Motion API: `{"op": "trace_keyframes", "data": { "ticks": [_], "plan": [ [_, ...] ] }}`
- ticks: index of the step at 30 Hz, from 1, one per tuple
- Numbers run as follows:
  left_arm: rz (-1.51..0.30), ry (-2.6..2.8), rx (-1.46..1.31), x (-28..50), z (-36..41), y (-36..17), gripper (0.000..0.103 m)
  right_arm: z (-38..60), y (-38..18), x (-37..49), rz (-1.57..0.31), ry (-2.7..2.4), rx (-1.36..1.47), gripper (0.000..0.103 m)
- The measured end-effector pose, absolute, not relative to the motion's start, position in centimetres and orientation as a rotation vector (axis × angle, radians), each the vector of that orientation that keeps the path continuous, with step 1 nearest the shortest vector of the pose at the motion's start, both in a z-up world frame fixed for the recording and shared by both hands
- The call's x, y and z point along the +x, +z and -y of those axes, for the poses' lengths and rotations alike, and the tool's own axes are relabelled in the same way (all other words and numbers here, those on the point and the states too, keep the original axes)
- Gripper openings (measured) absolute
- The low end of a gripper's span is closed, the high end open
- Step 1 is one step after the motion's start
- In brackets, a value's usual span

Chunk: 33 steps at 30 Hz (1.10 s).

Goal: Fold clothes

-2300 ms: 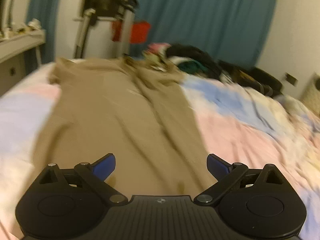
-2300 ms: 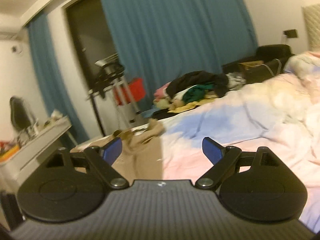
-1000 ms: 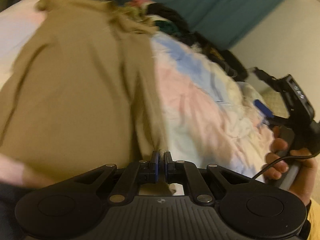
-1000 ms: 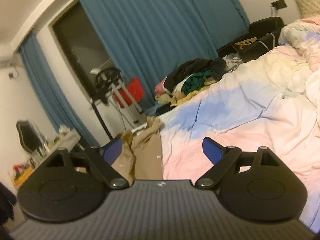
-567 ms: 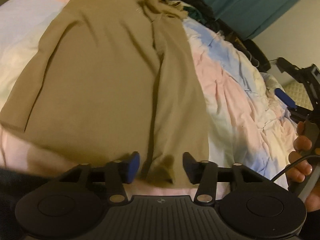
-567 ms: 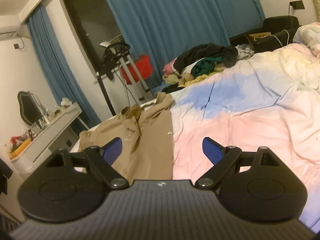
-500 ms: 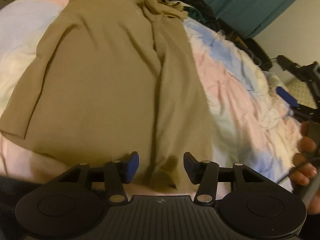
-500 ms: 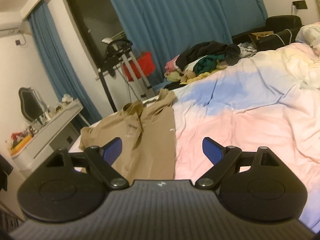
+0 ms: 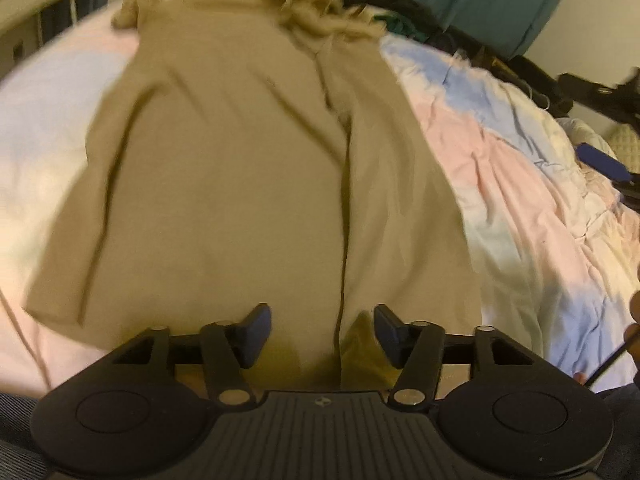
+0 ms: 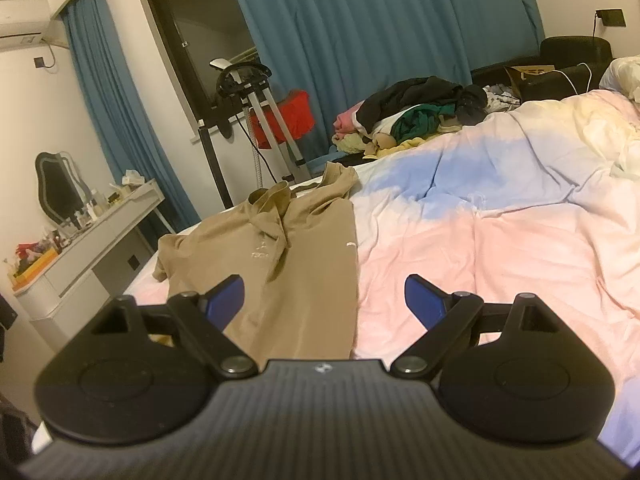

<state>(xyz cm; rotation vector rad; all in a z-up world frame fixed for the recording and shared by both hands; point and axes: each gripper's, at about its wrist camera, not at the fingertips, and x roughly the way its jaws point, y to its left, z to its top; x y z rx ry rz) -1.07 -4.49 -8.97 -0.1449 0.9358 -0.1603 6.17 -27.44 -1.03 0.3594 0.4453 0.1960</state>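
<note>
On my left camera, the tan short-sleeved polo shirt [image 9: 248, 168] lies spread flat on the pastel pink, blue and cream duvet [image 9: 520, 184], collar at the far end and hem toward me, with its right side folded in along a lengthwise crease. My left gripper [image 9: 322, 338] hovers over the near hem with its blue-padded fingers [image 9: 256, 330] apart and nothing between them; the crease and a small turned-up flap of hem sit in the gap between the two pads, though I cannot tell whether the pads touch the cloth. This view is blurred. At its right edge I see a blue pad and black linkage of my other tool. On my right camera, the right gripper [image 10: 324, 300] is also spread wide and empty, held above the bed; the shirt's near part lies under its left finger and reaches into the gap, while the right finger sits over bare pink duvet just beside the shirt's folded edge. Beyond, a heap of mixed dark and coloured clothes [image 10: 412, 116] rests at the far side of the bed, before the teal-blue curtains [image 10: 380, 28].
</note>
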Motion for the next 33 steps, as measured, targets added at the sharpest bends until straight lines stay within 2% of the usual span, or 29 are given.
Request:
{"op": "trace_keyframes", "data": {
  "ticks": [1, 3, 8, 11, 16, 19, 23, 31, 33],
  "plan": [
    [-0.918, -0.16, -0.13, -1.2, 4.7, -8.7, 0.069, 27.2, -1.0, 6.2, -0.445, 0.195, 0.356, 0.088],
    [-0.867, -0.156, -0.087, -1.7, 5.1, -7.7, 0.085, 26.9, -1.1, 6.1, -0.443, 0.194, 0.349, 0.088],
    [-0.762, -0.152, -0.077, -1.8, 4.5, -4.6, 0.098, 25.9, -1.1, 6.1, -0.44, 0.19, 0.332, 0.088],
    [-0.72, -0.151, -0.164, -0.1, 2.3, -3.1, 0.101, 25.3, -1.1, 6.1, -0.438, 0.188, 0.321, 0.088],
    [-0.704, -0.074, -0.361, 6.9, -4.3, -2.8, 0.102, 24.4, -1.9, 7.3, -0.442, 0.179, 0.327, 0.088],
    [-0.759, -0.034, -0.498, 13.4, -9.2, -5.0, 0.099, 23.9, -2.5, 8.3, -0.446, 0.172, 0.337, 0.088],
    [-0.724, 0.059, -0.627, 20.6, -14.1, -8.4, 0.097, 23.3, -3.7, 9.9, -0.457, 0.166, 0.351, 0.088],
    [-0.502, 0.224, -0.756, 30.2, -20.6, -12.0, 0.095, 21.6, -7.7, 15.5, -0.506, 0.167, 0.345, 0.088],
    [-0.473, 0.249, -0.719, 32.4, -21.0, -12.1, 0.09, 21.1, -8.4, 16.6, -0.515, 0.182, 0.351, 0.088]
  ]
}}
